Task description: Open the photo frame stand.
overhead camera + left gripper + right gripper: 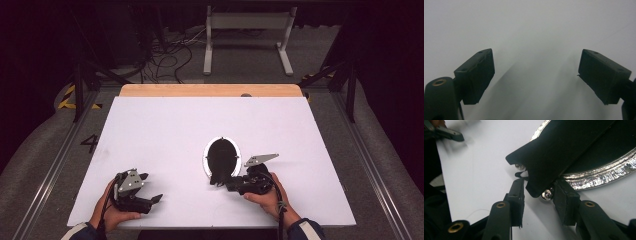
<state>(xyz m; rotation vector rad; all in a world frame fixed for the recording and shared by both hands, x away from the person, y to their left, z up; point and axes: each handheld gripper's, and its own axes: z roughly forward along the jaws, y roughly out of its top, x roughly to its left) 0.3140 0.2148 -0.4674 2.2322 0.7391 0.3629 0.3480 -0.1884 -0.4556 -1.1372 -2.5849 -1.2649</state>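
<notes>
The right tool [537, 195], jaws slightly apart, straddles the black oval silver-rimmed mirror's [221, 156] stand foot to grip it; the left tool [536, 75] gapes idle on the white counter [165, 125].

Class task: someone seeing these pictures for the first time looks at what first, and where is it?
First, the black oval mirror with its shiny silver rim, lying right of centre on the white table. Next, the right gripper at the mirror's near edge, its jaws either side of the black stand piece. The left gripper rests open at the near left.

A black oval mirror [221, 159] (silver-rimmed) lies on the white tabletop [165, 130], whose far edge is bare wood.
</notes>
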